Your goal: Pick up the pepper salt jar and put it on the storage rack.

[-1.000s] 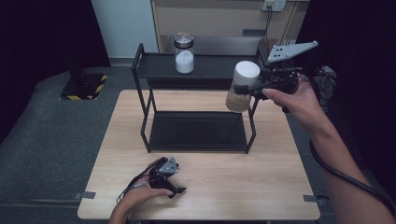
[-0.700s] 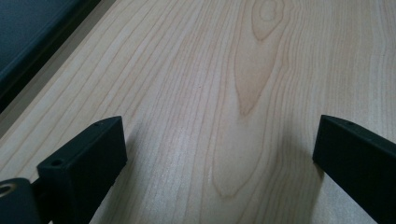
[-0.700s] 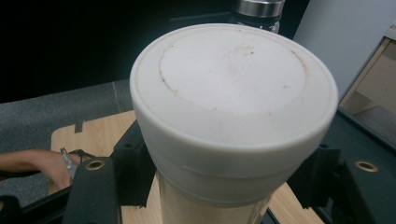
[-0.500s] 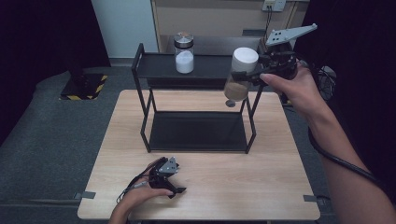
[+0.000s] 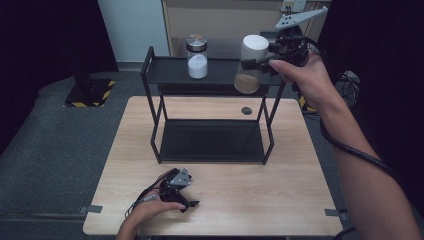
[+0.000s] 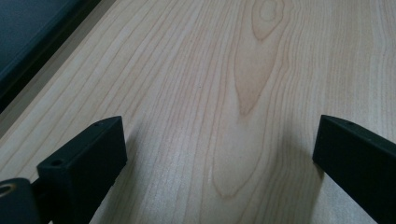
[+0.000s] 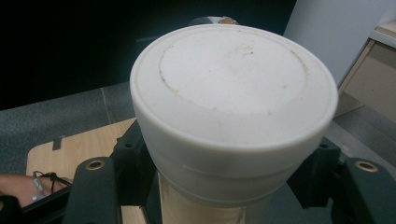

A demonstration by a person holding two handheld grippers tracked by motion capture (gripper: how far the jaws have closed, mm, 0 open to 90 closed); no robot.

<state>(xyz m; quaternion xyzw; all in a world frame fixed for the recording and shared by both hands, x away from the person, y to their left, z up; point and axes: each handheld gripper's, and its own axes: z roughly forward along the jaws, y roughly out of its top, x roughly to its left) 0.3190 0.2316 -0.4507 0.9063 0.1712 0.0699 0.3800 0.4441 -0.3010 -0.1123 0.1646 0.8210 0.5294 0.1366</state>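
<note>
Landmark: the black rack (image 5: 210, 150) standing on the tabletop (image 5: 290, 200).

Left claw (image 5: 186, 200) — resting on the tabletop in front of the rack's left half, held in the left hand (image 5: 150, 207). In the left gripper view its jaws stand wide apart with bare wood between them; it grips nothing.

Rack's top shelf (image 5: 167, 71), left of centre: a glass jar (image 5: 197, 56) of white powder, upright, well apart from the right claw.

Right end of the top shelf: the right claw (image 5: 257, 62) is clamped on a white-lidded jar (image 5: 251, 65) just below its lid, one jaw on each side, as the right gripper view confirms. The jar's long axis is close to upright. Its base appears level with the shelf's right end — contact with the shelf cannot be told.

Judgement: the coming move turns on the jar's base relative to that shelf. The right hand (image 5: 305, 75) is the nearer one.
</note>
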